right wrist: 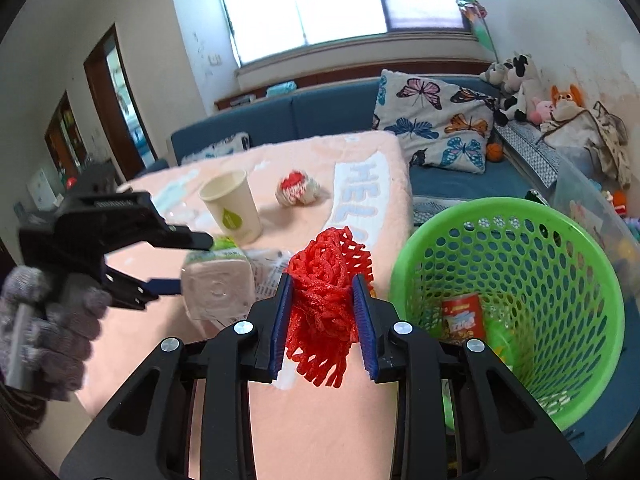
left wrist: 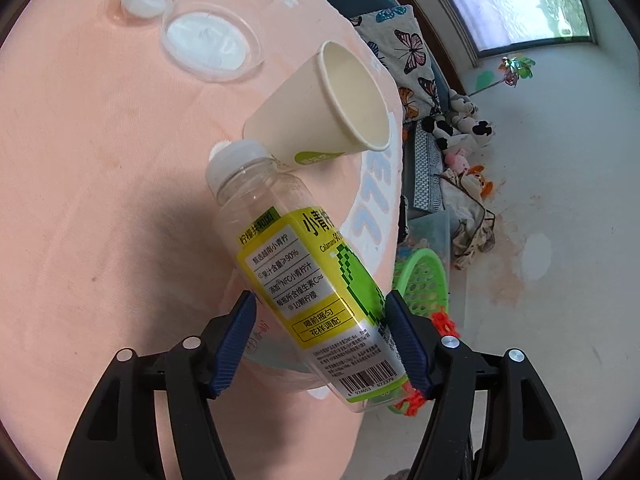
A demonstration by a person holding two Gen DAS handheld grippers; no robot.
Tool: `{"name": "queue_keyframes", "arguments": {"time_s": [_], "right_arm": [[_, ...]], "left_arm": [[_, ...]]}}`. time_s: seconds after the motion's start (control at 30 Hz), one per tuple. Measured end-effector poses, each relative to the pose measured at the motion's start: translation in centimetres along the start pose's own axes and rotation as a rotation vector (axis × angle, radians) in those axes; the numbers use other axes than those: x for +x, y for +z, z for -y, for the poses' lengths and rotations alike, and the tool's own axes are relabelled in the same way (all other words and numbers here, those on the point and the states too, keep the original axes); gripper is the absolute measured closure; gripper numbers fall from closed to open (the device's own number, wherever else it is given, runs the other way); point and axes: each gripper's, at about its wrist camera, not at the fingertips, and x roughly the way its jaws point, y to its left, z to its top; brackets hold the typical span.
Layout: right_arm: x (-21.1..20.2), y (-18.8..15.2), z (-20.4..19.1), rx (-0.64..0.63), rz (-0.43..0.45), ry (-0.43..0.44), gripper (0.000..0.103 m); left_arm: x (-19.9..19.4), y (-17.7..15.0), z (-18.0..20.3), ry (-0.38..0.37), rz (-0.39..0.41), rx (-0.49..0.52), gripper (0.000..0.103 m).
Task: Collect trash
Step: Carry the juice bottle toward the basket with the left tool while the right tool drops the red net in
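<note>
two claws work here. the left claw (left wrist: 320,344) stands open around the bottle (left wrist: 304,280) on the table (left wrist: 100,200); the right claw (right wrist: 323,320) squeezes the red net (right wrist: 324,292) near the green basket (right wrist: 520,280). released early, the net may fall outside the rim.

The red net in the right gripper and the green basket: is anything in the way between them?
No. In the right wrist view only bare pink tablecloth and the table's edge lie between the red net and the green basket.
</note>
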Motion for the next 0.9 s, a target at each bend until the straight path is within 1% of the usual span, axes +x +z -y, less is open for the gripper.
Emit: {"name": "queue_keyframes", "arguments": {"time_s": [0.07,0.13,0.17,0.23,0.27,0.43,0.6,0.83,0.9], "right_arm": [[-0.6,0.0,0.1,0.009,0.009,0.002,0.072],[-0.9,-0.1,0.1,0.013,0.012,0.001,0.072],[-1.0,-0.1,0.1,0.014,0.011,0.000,0.072],[-1.1,-0.3,0.1,0.017,0.008,-0.004,0.072],[-1.1,-0.4,0.1,0.017,0.006,-0.005,0.072],[-1.4,-0.8,0.3,0.029,0.003,-0.011,0.072],[-2.5,-0.8,0.9,0.052,0.022,-0.017,0.072],[-3.6,-0.6,2.0,0.083,0.037,-0.039,0.072],[-3.9,-0.6,2.3,0.087,0.042,-0.052,0.072]], "left_arm": [[0.4,0.0,-0.2,-0.005,-0.001,-0.023,0.032],[0.8,0.1,-0.5,-0.024,-0.003,-0.054,0.032],[0.9,0.1,-0.4,-0.022,0.004,-0.052,0.032],[1.1,0.1,-0.3,-0.025,0.010,-0.046,0.036],[1.4,0.1,-0.3,-0.039,0.007,-0.057,0.039],[1.8,0.4,-0.2,-0.053,0.024,-0.079,0.042],[0.3,0.2,-0.2,-0.088,0.047,-0.017,0.048],[-2.2,-0.8,-0.2,-0.137,0.067,0.042,0.051],[-2.9,-1.4,0.1,-0.153,0.066,0.074,0.051]]}}
